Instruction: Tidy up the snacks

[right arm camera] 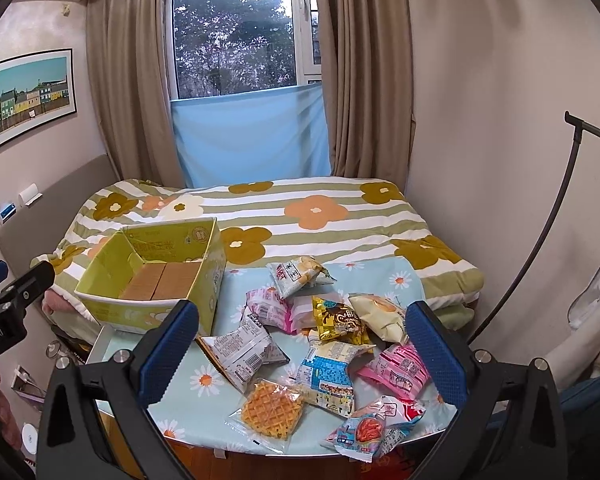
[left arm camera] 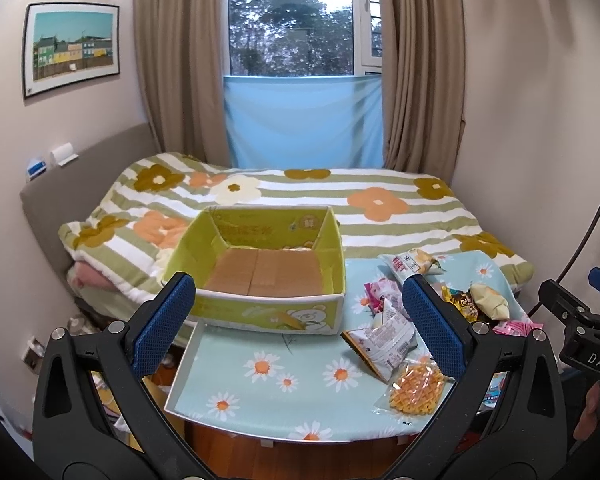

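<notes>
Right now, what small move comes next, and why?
Probably lower the right gripper onto the waffle pack: both grippers are open and empty, the box looks nearly empty, and the waffle lies nearest, clear of the pile.

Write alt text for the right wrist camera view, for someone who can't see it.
A pile of wrapped snacks, including a clear-wrapped waffle and a gold packet, lies on a daisy-print tablecloth between the open jaws of the right gripper. An open yellow-green cardboard box sits to the left, nearly empty. A flower-patterned bed and curtained window lie behind.
</notes>
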